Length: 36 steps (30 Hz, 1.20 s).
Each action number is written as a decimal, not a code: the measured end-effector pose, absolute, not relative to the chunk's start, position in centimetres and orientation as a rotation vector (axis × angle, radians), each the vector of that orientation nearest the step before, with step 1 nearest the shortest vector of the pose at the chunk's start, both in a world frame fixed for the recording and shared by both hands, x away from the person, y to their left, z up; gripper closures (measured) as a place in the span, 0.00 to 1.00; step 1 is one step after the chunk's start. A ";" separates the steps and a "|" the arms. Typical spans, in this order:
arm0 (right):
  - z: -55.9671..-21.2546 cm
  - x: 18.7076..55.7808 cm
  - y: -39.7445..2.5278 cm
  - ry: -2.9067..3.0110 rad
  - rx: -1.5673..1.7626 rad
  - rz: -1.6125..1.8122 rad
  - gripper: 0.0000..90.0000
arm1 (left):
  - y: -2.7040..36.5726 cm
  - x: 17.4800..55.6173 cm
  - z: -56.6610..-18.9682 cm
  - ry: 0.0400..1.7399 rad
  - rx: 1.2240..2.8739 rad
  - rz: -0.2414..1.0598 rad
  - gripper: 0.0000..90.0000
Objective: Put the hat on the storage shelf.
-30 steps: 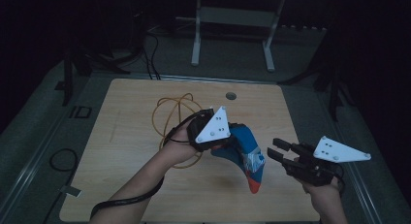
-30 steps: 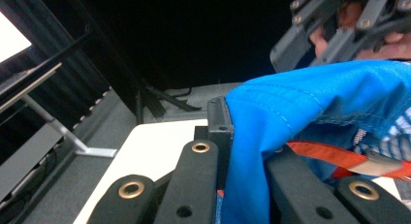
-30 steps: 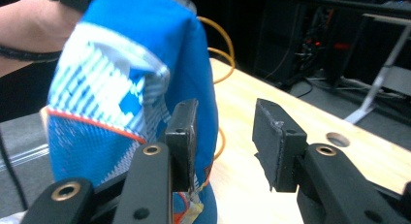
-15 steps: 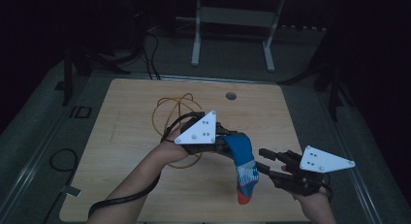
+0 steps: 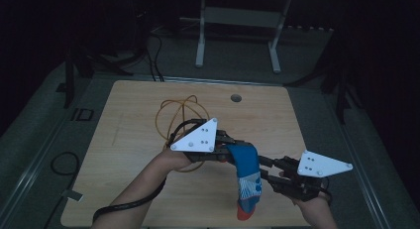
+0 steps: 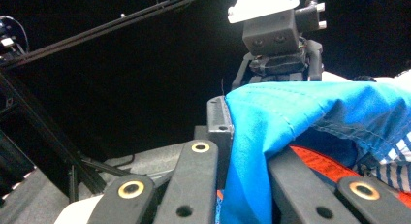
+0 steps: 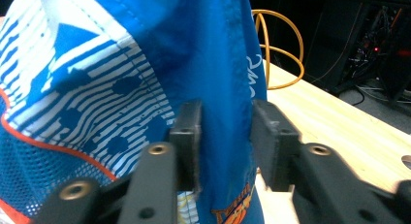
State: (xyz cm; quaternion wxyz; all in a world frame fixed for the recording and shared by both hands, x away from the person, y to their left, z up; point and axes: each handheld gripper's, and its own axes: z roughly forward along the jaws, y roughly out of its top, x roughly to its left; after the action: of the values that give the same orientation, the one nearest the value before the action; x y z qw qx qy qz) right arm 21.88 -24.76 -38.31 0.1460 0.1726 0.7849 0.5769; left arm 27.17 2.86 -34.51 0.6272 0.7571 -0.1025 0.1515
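Holding the blue sock (image 5: pixel 246 177) aloft above the table (image 5: pixel 129 110) in the clamped left gripper (image 5: pixel 229 153), bring the parted right gripper (image 5: pixel 266 172) squarely around one fold before squeezing.

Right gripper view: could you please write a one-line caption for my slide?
Right gripper with fingers around a fold of the blue patterned garment, orange cable coiled on the wooden table behind.

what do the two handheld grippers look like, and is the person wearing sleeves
Both the left gripper and right gripper are black linkage frames with brass-ringed pivots and ribbed black pads. Each carries a pale three-cornered plate with small holes. A black cable trails along the left forearm. No sleeves are visible on the forearms.
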 end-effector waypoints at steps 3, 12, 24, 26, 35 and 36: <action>-38.2 21.8 -24.9 2.235 0.512 1.669 0.98 | 3.0 27.3 -34.6 -0.221 1.739 0.344 1.00; -37.6 21.8 -25.5 2.199 0.545 1.640 1.00 | 3.6 27.3 -34.9 -0.200 1.751 0.357 1.00; -35.8 22.2 -26.7 2.145 0.572 1.652 1.00 | 3.9 26.8 -34.9 -0.116 1.899 0.358 0.75; -35.4 22.2 -26.9 2.140 0.570 1.651 1.00 | 3.9 26.6 -34.9 -0.109 1.920 0.376 0.69; -34.1 22.5 -27.7 2.101 0.596 1.619 1.00 | 4.5 26.1 -34.9 -0.064 1.936 0.387 0.52; -34.1 22.6 -27.7 2.097 0.601 1.612 1.00 | 4.5 26.0 -35.0 -0.059 1.936 0.397 0.52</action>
State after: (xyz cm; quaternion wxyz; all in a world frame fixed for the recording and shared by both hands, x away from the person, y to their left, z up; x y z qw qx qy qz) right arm 22.56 -27.67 -34.08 0.2129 0.2166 0.7554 0.5806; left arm 25.99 4.49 -34.96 0.5500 0.8178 -0.0251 0.1675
